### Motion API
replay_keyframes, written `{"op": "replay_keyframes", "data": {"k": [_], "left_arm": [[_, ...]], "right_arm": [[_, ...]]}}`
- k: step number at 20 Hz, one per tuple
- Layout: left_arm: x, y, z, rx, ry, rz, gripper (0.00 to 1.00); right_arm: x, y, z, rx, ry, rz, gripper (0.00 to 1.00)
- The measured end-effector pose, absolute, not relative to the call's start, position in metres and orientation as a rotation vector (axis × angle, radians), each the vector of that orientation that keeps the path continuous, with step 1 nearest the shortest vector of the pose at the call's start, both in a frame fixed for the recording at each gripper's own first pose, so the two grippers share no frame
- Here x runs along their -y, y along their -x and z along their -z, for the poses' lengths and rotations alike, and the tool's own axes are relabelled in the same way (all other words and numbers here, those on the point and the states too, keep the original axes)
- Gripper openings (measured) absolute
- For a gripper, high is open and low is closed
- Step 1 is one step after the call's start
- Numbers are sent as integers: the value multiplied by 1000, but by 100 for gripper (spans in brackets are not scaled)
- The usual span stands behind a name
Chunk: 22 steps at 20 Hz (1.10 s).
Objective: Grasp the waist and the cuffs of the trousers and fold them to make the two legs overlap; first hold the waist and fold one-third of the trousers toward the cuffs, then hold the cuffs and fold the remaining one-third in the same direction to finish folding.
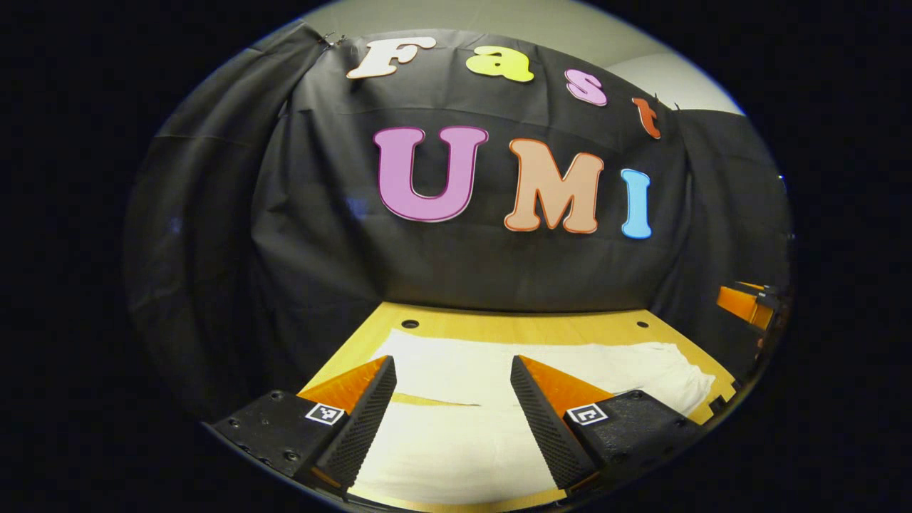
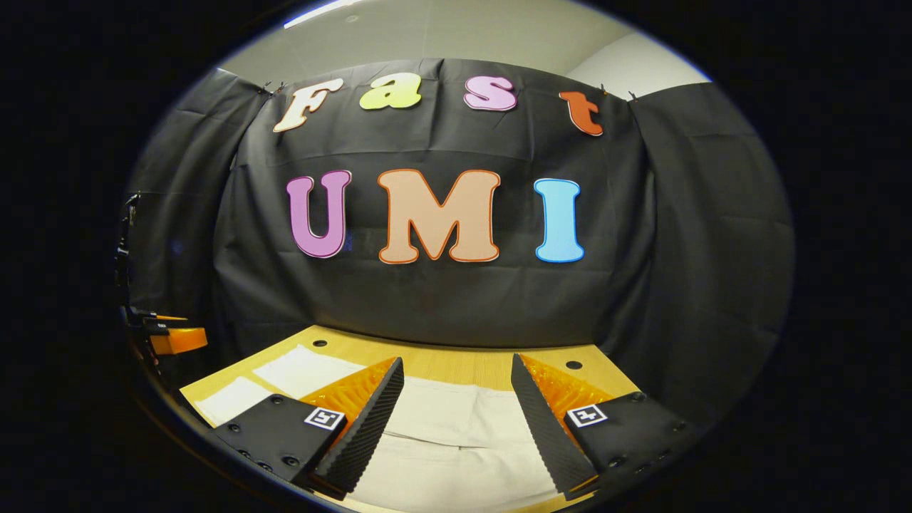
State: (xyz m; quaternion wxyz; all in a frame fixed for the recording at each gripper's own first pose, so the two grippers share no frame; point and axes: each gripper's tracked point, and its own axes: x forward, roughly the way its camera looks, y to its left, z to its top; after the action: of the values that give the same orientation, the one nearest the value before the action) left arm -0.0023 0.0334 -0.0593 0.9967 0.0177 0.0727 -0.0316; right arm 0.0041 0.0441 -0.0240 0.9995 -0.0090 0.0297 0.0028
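Cream-white trousers (image 1: 456, 442) lie flat on the wooden table (image 1: 499, 328). In the left gripper view a thin slit of table shows between the two legs, and the cloth runs off to the right. My left gripper (image 1: 452, 363) hovers over the legs, open, with nothing between its fingers. In the right gripper view the wider part of the trousers (image 2: 456, 442) lies under my right gripper (image 2: 457, 363), which is also open and empty; the two legs stretch away to the left, ending near the table's left edge.
The black cloth wall rises right behind the table. Round holes (image 1: 410, 323) mark the table's far corners. The right gripper (image 1: 748, 303) shows at the right edge of the left gripper view, and the left gripper (image 2: 171, 338) at the left edge of the right gripper view.
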Motion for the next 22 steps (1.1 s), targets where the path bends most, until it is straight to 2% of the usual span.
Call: {"op": "replay_keyframes", "data": {"k": [10, 17, 22], "left_arm": [[-67, 30, 161, -454, -196, 325, 97], [-85, 66, 236, -719, -462, 615, 94], [-114, 87, 279, -908, -647, 759, 92]], "right_arm": [[-54, 12, 39, -107, 22, 50, 98], [-51, 12, 45, -136, 12, 67, 97], [-44, 18, 48, -152, 32, 89, 97]]}}
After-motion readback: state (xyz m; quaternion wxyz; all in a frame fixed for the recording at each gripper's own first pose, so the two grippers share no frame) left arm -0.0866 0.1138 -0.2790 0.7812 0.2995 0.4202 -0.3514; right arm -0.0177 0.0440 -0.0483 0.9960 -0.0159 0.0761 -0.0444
